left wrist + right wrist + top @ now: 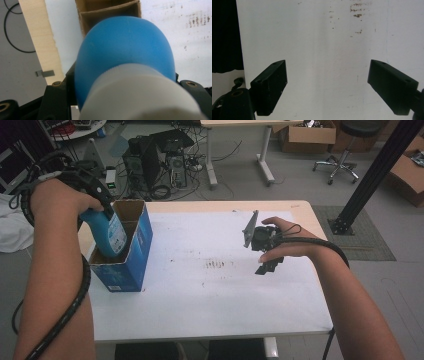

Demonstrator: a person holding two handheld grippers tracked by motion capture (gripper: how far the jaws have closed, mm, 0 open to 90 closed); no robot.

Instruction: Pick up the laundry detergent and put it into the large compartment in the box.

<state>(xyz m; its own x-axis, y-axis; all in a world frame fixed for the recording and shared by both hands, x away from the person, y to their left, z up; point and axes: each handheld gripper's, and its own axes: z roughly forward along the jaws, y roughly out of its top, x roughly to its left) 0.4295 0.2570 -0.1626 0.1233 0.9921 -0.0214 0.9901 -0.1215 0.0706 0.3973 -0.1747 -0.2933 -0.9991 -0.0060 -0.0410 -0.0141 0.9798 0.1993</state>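
A blue bottle (110, 234) with a label on its side is held by its top end in my left gripper (98, 209), which is shut on it. The bottle's lower part reaches down into an open blue cardboard box (131, 251) at the table's left side. In the left gripper view the blue bottle (125, 45) and its white cap (140, 97) loom large, with the brown inside of the box (107, 10) beyond them. My right gripper (267, 264) hovers over the white tabletop at the right. Its jaws stand wide open (328, 82) with nothing between them.
The white table (210, 290) has faint dark marks near its middle. A wooden strip edges its far and left sides. Beyond it on the floor stand computer towers (157, 162), cables, a stool (345, 150) and cardboard boxes.
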